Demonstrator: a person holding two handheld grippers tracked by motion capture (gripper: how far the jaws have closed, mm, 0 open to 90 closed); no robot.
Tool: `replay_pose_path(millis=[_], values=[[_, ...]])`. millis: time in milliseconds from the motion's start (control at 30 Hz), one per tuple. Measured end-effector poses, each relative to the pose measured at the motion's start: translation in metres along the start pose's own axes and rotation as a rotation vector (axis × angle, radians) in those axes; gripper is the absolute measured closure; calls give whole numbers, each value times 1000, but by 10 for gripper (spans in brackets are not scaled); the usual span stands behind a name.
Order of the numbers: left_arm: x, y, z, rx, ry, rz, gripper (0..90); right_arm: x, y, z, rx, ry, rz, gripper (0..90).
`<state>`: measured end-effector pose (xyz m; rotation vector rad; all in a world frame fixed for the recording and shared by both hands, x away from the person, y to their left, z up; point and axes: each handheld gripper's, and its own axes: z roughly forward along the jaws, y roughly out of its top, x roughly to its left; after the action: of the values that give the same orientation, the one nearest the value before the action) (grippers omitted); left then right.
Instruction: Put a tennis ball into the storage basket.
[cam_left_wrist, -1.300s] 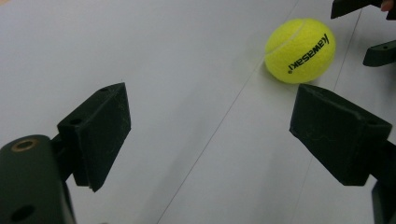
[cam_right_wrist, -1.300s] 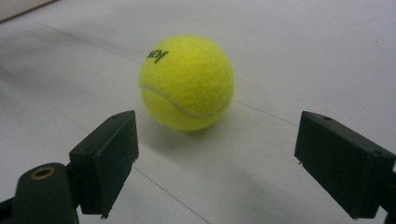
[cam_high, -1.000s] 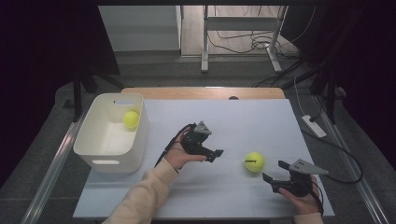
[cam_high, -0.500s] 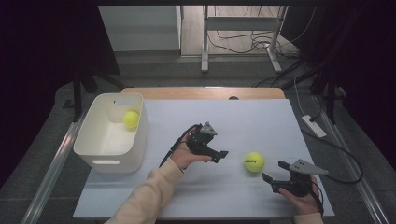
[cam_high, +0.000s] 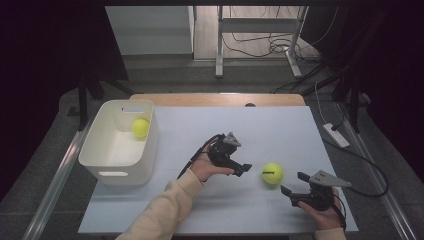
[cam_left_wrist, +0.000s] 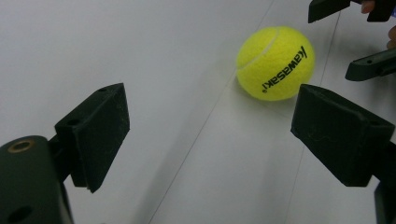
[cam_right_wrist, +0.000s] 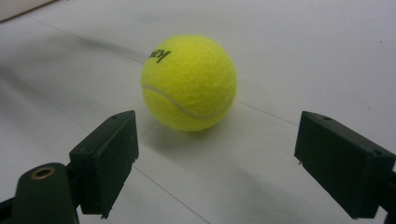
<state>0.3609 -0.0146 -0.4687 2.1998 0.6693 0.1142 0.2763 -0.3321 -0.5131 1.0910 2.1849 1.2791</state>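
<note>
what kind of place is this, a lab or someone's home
Probably a lab or recording workspace, not a home: a white-covered table set up with just a white bin and tennis balls, a bare metal stand behind it, and loose cables across the floor.

A white bin (cam_high: 120, 150) is seen at the left of the desk (cam_high: 280, 125), and a yellow ball (cam_high: 140, 128) lies inside it near its far right corner. Behind the desk, cables (cam_high: 260, 45) are spread on the floor, and a power strip (cam_high: 336, 135) lies just right of the desk.
</note>
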Motion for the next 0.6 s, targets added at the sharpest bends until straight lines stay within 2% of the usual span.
replay_pose_path(millis=[600], values=[[-7,7,12,6,-38,8,121,0,0,0,1,0,0,135]])
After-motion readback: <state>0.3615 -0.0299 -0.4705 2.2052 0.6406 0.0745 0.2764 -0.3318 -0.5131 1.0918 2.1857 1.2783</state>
